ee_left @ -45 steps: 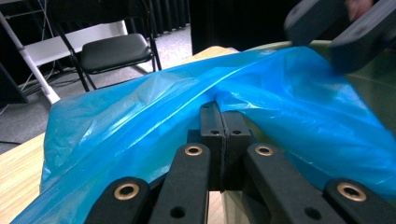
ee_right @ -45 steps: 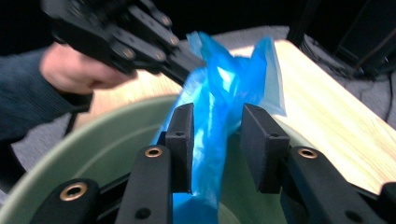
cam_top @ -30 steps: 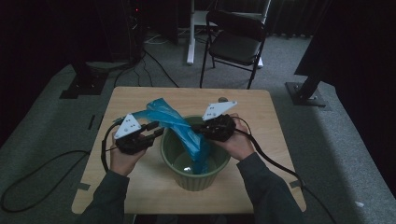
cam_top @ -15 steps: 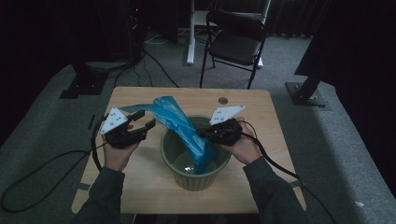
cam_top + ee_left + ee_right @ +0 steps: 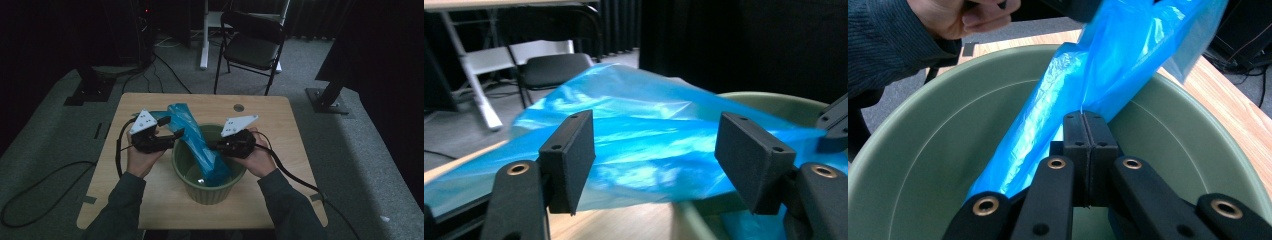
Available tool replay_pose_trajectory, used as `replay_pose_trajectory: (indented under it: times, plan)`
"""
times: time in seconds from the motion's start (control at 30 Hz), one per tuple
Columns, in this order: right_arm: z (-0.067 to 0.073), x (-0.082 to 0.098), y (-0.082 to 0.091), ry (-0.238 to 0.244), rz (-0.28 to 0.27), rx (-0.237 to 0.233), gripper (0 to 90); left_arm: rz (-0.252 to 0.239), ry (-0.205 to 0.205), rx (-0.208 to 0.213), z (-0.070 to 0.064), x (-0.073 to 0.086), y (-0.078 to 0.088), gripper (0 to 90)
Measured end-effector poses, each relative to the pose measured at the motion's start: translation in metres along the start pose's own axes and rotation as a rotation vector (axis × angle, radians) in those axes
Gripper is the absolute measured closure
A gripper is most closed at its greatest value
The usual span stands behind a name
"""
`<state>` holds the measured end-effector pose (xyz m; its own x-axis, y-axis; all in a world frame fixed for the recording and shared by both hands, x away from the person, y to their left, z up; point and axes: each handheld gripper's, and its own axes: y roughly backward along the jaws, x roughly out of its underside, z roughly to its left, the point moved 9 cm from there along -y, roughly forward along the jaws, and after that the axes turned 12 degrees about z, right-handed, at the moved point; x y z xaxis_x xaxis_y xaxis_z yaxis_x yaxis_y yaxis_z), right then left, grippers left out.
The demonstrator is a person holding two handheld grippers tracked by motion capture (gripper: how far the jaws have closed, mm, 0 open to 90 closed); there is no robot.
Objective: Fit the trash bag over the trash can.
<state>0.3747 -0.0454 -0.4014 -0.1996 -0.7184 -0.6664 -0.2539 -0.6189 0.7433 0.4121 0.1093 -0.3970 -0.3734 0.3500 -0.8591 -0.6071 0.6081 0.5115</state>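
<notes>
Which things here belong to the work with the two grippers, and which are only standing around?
In use:
- blue plastic bag, one end down in the bowl
- green bowl
- right gripper, shut on the bag
- left gripper, open beside the bag

Standing around:
- folding chair behind the table
- white desk leg

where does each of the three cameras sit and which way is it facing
High view: above the person's side, looking forward and down at the wooden table; forearms and both grippers show.
Left gripper view: rides the left gripper, looking between its open jaws at the blue plastic bag.
Right gripper view: rides the right gripper, looking into the green round bowl; jaws shut on the bag.
All share bag and bowl.
</notes>
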Motion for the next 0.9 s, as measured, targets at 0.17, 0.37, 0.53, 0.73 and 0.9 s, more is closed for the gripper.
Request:
replay_pose_trajectory:
  times: [0.17,0.37,0.53,0.73,0.9]
  plan:
    - [0.002,0.0,-0.001,0.007,-0.004,-0.006,90.0,0.03,-0.052,0.02,-0.013,0.0,-0.009,51.7]
    - [0.004,0.0,0.0,0.015,0.001,-0.007,90.0,0.072,-0.098,0.035,-0.022,0.003,-0.013,83.1]
    - [0.005,0.001,0.001,0.017,0.002,-0.014,87.1,0.099,-0.127,0.061,-0.029,0.008,-0.014,90.0]
    - [0.006,0.0,0.004,0.011,-0.009,-0.02,74.1,0.117,-0.145,0.065,-0.034,0.013,-0.017,90.0]
    - [-0.005,-0.005,0.007,-0.038,-0.044,0.003,68.8,0.123,-0.146,0.063,-0.034,0.016,-0.018,90.0]
